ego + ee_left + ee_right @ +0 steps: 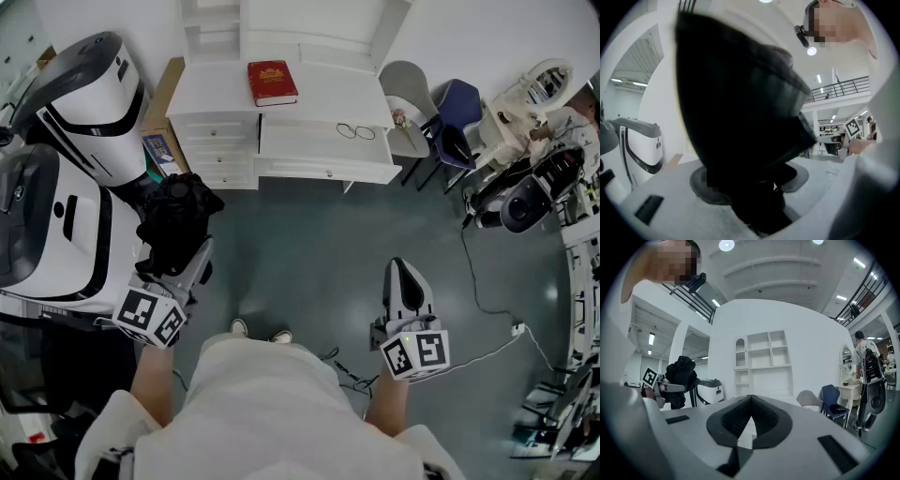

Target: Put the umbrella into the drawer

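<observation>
Between the jaws of the left tongs a black folded umbrella is sitting clamped. The jaws are standing about half spread and pressing on the bunched fabric, and most of the bundle is rising above them. The right tongs are carrying nothing, their jaws lying together at the tips. Both are pointing level toward the white dresser, which is standing well ahead of them. Its wide drawer, ahead of the right tongs and slightly to their left, appears to be pulled out. A pair of glasses is lying in it, and a red book is resting on the top beyond. From here the grip looks like the weak point: the pads are biting soft cloth rather than a shaft, so the bundle may be sagging or working loose as it is being carried forward. A large white machine is standing just beside the left tongs on their outer side, and a swing that way risks snagging the fabric. Dropping the umbrella in carelessly risks crushing the glasses, and the bulky bundle may be too tall for the drawer to close.
</observation>
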{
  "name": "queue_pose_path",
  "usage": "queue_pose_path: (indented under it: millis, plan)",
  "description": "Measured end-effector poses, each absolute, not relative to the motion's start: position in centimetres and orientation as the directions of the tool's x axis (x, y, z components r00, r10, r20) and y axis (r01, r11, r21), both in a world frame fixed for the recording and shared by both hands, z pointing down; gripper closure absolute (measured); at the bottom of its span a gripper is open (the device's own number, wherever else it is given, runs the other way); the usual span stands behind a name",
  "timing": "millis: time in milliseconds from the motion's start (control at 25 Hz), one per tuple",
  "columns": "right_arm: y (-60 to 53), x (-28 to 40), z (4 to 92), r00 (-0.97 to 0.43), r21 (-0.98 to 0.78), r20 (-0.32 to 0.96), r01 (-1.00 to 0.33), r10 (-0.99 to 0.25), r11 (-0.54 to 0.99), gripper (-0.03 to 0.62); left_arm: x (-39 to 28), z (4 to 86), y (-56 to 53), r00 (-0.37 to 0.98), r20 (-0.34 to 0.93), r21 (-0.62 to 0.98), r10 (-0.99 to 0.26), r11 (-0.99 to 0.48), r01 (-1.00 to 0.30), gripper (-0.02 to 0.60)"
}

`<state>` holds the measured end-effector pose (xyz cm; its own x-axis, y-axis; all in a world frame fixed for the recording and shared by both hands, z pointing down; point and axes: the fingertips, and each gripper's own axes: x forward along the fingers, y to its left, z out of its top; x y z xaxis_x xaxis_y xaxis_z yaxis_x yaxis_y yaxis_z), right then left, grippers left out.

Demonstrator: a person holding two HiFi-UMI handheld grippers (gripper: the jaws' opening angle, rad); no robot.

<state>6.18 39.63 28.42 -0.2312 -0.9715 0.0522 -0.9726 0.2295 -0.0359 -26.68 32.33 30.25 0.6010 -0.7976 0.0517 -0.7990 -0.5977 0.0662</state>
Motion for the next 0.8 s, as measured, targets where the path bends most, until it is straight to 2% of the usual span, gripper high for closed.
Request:
queue_pose_path:
  millis: [200,440,800]
  plan:
    - [39.9,6.5,29.0,-0.250,-0.040,0.058,-0.968,-0.966,0.248,0.597,-26.1,30.8,33.1,0.601,0.055,0.069,-0.797,-0.597,-0.799,0.327]
    - [40.7,5.3,30.8,-0.397,-0.145,0.036,-0.910,-0.917,0.388,0.595,-25.1,31.6,34.0,0.587,0.059,0.087,-0.808,-0.581,-0.809,0.327]
    - [38.8,6.6,31.5,-0.376,-0.134,0.053,-0.921,-0.925,0.367,0.595,-24.3,32.6,32.5,0.588,0.083,0.101,-0.805,-0.580,-0.809,0.327]
